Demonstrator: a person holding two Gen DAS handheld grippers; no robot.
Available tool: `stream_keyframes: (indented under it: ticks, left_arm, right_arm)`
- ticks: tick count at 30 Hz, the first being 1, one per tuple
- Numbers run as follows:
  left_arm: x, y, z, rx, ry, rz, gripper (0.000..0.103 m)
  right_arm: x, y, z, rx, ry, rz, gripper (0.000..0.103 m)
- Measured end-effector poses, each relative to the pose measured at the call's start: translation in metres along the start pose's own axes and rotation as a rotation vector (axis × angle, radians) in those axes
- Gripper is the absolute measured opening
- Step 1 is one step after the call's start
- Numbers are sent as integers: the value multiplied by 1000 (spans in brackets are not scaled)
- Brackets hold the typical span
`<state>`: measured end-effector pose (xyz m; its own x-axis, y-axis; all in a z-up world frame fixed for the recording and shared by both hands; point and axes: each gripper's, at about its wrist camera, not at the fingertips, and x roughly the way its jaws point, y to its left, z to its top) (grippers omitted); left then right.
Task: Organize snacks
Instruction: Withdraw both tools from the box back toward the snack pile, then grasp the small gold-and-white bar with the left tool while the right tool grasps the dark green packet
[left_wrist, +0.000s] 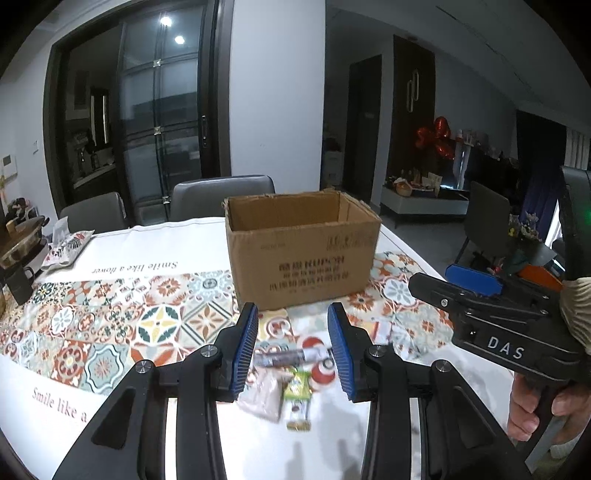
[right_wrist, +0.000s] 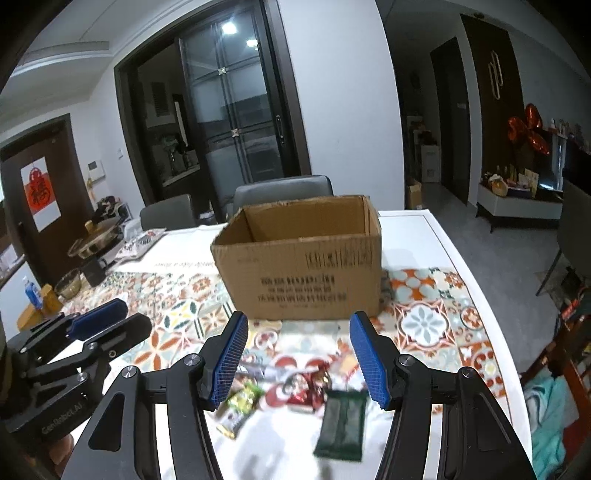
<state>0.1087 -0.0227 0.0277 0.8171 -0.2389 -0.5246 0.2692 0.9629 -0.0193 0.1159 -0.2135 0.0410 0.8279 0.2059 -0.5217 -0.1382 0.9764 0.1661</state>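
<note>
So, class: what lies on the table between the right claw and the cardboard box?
In the right wrist view, patterned tablecloth and blurred snack packets lie before the cardboard box.

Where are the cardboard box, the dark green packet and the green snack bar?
cardboard box (right_wrist: 306, 280): right wrist view, front wall.
dark green packet (right_wrist: 341, 424): right wrist view, middle of wrapper.
green snack bar (left_wrist: 297, 391): left wrist view, green upper part.

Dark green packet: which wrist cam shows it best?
Right wrist view: the dark green packet lies whole on the table between the open fingers of the right gripper. Left wrist view doesn't show it; only other snacks there.
</note>
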Motion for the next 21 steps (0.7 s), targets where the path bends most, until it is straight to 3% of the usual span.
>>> stream_keyframes:
  ticks: [12,21]
  left_arm:
    - [4,-14,-54,17,51,7,38]
    - [33,-23,-75,50,130,-11,38]
  right_arm:
    - [-1,-6,-53,-7,21,-74,59]
    - [26,-11,-82,22,120,-51,59]
